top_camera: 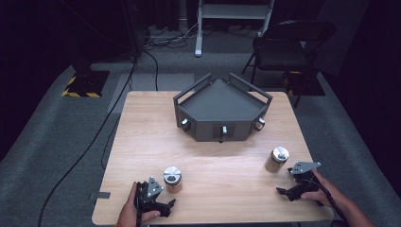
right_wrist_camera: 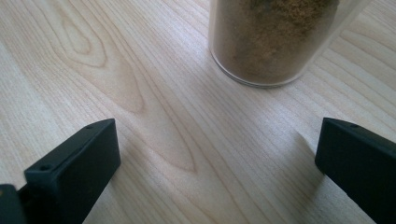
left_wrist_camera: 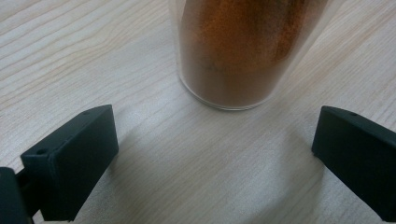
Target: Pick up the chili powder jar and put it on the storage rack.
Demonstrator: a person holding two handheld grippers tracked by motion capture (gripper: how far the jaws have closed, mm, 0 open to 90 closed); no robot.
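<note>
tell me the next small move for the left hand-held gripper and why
Probably ease the left hand-held gripper straight forward so its open jaws straddle the reddish spice jar. The jar stands upright on the table just ahead of the jaws, centred between them and not yet touched.

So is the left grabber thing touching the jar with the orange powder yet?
Apart. The left gripper view shows the left gripper with jaws wide open and bare table between them and the orange jar.
</note>
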